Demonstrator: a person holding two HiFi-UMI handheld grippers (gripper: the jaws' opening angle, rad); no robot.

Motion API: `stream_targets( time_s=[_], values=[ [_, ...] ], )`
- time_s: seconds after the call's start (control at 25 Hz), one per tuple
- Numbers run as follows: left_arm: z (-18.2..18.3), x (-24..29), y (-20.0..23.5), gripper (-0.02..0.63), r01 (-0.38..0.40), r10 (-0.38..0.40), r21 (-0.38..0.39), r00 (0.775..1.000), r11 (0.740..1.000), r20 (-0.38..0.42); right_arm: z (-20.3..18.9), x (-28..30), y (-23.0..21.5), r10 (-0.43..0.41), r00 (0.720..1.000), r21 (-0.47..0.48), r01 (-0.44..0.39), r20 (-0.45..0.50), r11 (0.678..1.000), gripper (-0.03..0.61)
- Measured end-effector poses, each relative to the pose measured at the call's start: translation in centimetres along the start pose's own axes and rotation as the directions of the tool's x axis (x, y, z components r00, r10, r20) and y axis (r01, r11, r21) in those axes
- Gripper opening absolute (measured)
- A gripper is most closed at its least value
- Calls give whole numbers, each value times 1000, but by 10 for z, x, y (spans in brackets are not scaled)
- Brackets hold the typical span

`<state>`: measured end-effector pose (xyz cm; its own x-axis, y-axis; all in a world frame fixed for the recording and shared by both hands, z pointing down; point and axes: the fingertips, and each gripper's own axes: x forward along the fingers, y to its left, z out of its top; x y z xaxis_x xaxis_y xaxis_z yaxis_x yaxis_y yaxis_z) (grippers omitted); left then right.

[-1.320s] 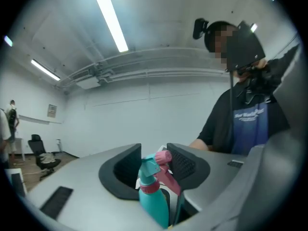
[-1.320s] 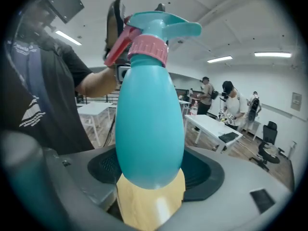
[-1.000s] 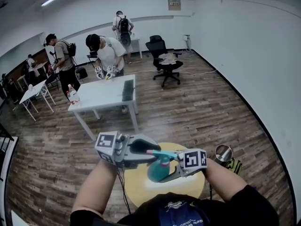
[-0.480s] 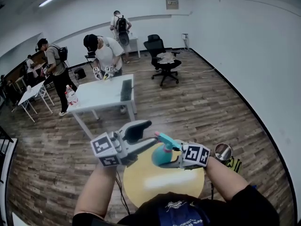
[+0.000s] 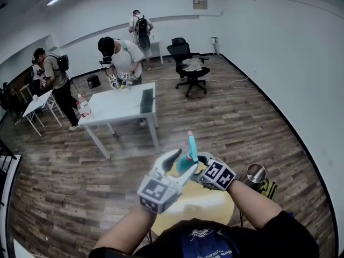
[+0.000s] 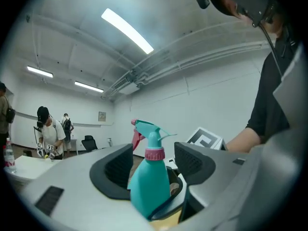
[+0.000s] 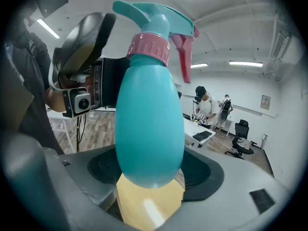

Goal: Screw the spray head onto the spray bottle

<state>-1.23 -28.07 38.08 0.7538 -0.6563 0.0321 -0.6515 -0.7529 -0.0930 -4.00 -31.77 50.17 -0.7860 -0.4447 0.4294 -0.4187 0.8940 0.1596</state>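
A teal spray bottle (image 5: 185,163) with its teal spray head (image 6: 149,129) and pink collar (image 6: 155,154) on top is held over the round yellow table (image 5: 199,206). My right gripper (image 5: 194,164) is shut on the bottle's body (image 7: 149,119), a pad against each side. My left gripper (image 5: 180,168) faces the bottle from the near side; its jaws have just been opening. In the left gripper view the bottle (image 6: 149,186) shows in the gap between the pads, and neither pad touches it.
A metal cup (image 5: 255,173) stands right of the yellow table. Further back are a white table (image 5: 118,109) with a keyboard, an office chair (image 5: 188,69) and several people. Wooden floor lies all around.
The left jaws let go of the spray head and opened. The left gripper swung right and down to the bottle's near side. The right gripper turned the bottle upright and carried it further out.
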Motion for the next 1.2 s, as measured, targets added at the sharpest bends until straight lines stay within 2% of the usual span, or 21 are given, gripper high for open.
stream_targets(
  time_s=[0.08,0.16,0.24,0.28,0.36,0.44,0.48,0.52,0.6,0.72,0.8,0.84,0.88,0.92,0.96,1.0,1.12,1.16,1.2],
  values=[
    [0,6,0,293,5,-5,-1,1000,1000,5,-2,2,4,16,1000,-17,-16,-13,1000,376],
    [2,8,-1,257,26,-26,19,1000,999,16,-4,3,7,30,999,-24,-31,-23,999,376],
    [3,6,-5,172,59,-60,41,998,997,22,-4,2,11,46,999,-28,-47,-24,999,376],
    [3,4,-8,160,84,-85,48,996,995,25,-3,2,14,58,998,-30,-59,-22,998,376],
    [4,-2,-14,158,156,-158,44,987,987,38,0,-2,24,100,995,-42,-100,-13,994,376],
    [9,-11,-24,156,275,-276,21,959,961,66,3,-8,38,169,986,-73,-168,0,983,376],
    [13,-16,-31,158,352,-351,2,932,936,90,5,-12,47,215,977,-95,-213,7,972,376],
    [19,-22,-36,158,433,-428,-20,896,901,119,7,-16,56,266,964,-116,-263,13,958,376],
    [26,-34,-42,158,585,-570,-50,803,809,174,12,-23,73,371,928,-151,-364,24,919,374],
    [22,-51,-51,160,768,-741,-72,635,636,221,16,-34,102,516,856,-206,-501,26,841,374],
    [19,-61,-59,158,851,-813,-89,522,518,258,15,-43,121,596,803,-236,-576,15,783,374],
    [19,-64,-62,156,878,-835,-99,476,468,276,14,-46,128,623,782,-246,-603,7,759,374],
    [19,-66,-64,156,895,-847,-109,446,434,290,12,-47,131,639,769,-250,-619,-1,745,373],
    [19,-65,-63,155,898,-848,-119,438,423,299,11,-46,132,642,767,-246,-623,-4,743,373],
    [19,-62,-60,156,887,-834,-127,460,443,303,10,-43,128,632,775,-231,-615,1,754,374],
    [18,-57,-54,156,859,-805,-132,510,495,304,10,-40,121,610,792,-206,-594,15,777,373],
    [16,-39,-29,180,684,-637,-127,720,718,277,11,-27,88,484,874,-116,-476,53,872,373],
    [15,-34,-21,206,612,-571,-126,780,781,256,11,-22,77,433,900,-92,-428,53,899,373],
    [12,-30,-14,221,543,-506,-129,830,830,236,9,-18,67,384,922,-69,-380,48,922,373]
  ],
)
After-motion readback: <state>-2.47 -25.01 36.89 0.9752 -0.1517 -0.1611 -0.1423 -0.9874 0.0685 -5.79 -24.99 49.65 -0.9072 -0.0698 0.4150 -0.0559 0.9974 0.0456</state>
